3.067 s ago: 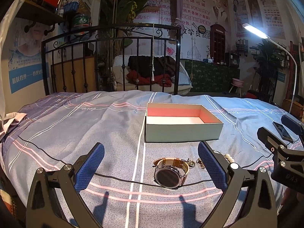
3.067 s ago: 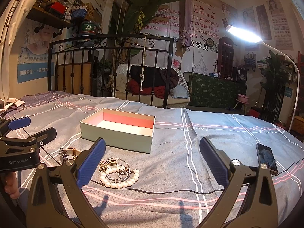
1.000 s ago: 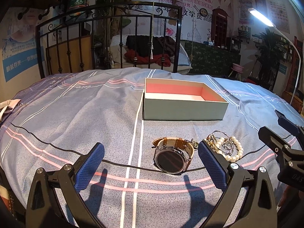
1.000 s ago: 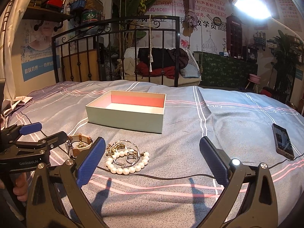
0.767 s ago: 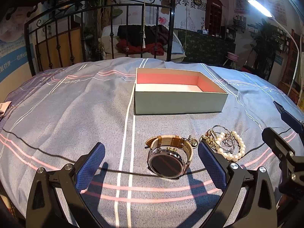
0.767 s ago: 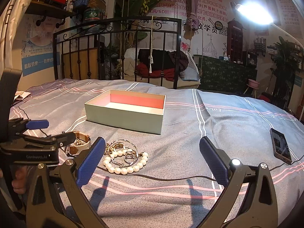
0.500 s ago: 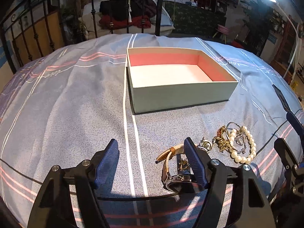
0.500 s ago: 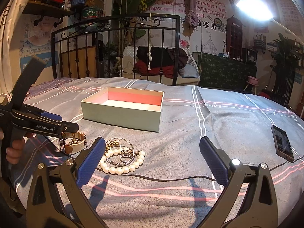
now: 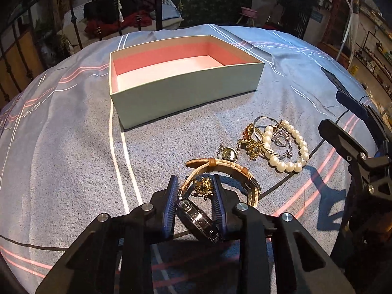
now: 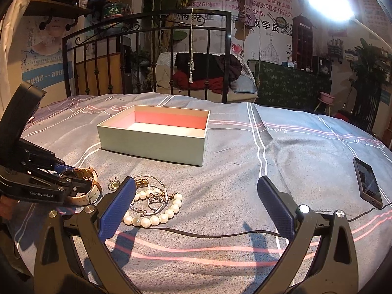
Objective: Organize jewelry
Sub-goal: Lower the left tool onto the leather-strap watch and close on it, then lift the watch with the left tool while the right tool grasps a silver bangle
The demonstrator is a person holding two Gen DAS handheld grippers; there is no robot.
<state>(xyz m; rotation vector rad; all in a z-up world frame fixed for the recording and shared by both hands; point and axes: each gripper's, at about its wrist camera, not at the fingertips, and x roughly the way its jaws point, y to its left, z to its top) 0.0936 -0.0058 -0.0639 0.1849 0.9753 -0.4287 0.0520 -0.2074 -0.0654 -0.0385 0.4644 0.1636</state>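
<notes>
My left gripper (image 9: 196, 191) is shut on the case of a wristwatch (image 9: 220, 171) with a tan strap, low over the bedspread; it also shows at the left of the right wrist view (image 10: 83, 186). A pearl bracelet (image 9: 289, 147) lies tangled with gold and silver pieces just right of the watch, seen too in the right wrist view (image 10: 154, 210). An open pale-green box (image 9: 181, 83) with a pink inside stands empty beyond them, also in the right wrist view (image 10: 156, 134). My right gripper (image 10: 196, 201) is open and empty, above the bed near the pearls.
A black phone (image 10: 367, 181) lies on the bedspread at the right, with a dark cable (image 10: 220, 232) running across the cover. A black iron bed frame (image 10: 152, 56) stands behind the box. A bright lamp (image 10: 330, 2) shines at the upper right.
My left gripper tipped down, moved in over the watch and closed on its case, tilting the watch on edge. The right gripper stayed open and nearly still.
</notes>
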